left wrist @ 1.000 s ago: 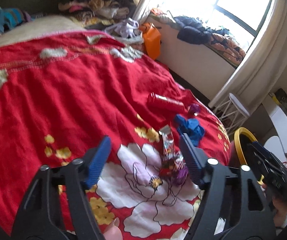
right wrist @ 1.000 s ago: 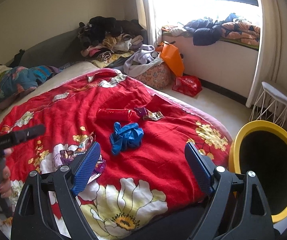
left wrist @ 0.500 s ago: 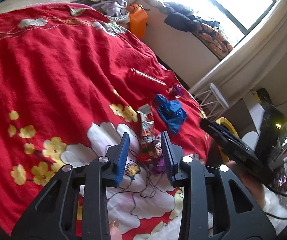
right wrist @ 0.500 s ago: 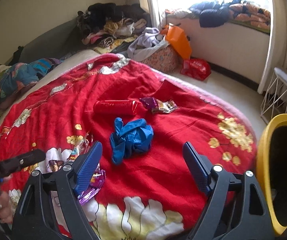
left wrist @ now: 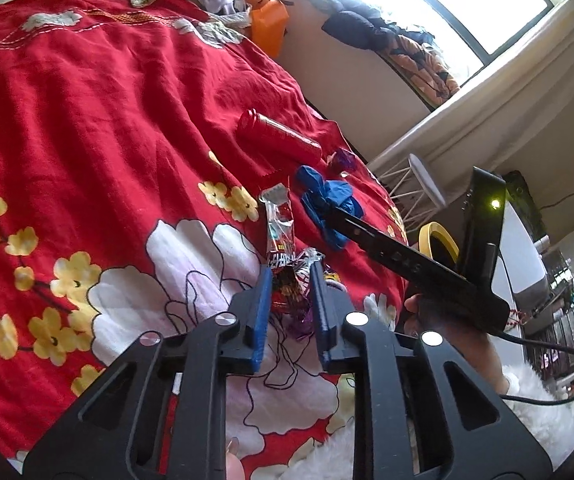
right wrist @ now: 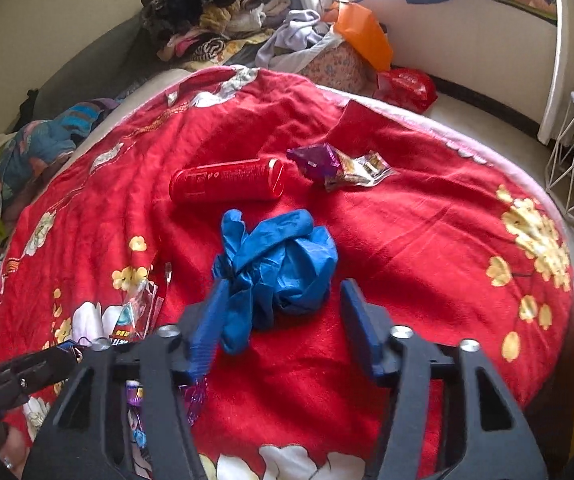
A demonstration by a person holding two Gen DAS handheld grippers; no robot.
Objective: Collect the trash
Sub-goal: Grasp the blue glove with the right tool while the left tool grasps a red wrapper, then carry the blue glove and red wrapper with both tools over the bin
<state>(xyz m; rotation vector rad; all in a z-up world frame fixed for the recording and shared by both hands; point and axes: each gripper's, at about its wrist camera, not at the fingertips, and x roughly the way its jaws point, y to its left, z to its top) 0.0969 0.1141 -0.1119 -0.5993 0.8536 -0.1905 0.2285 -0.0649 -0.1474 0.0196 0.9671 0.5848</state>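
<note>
My left gripper (left wrist: pixel 289 276), wide a second ago, is closing on the crumpled wrappers (left wrist: pixel 287 280); my right gripper (right wrist: pixel 283 304) has dropped, closing around the blue glove (right wrist: pixel 275 264).

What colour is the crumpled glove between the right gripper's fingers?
Blue; the glove shows best in the right wrist view.

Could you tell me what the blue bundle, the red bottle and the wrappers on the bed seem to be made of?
Blue bundle: thin matte rubber, likely disposable gloves, judging by finger-like folds. Red bottle: glossy, probably plastic; ribbed neck, printed text. Wrappers: shiny crinkled foil-like film.
</note>
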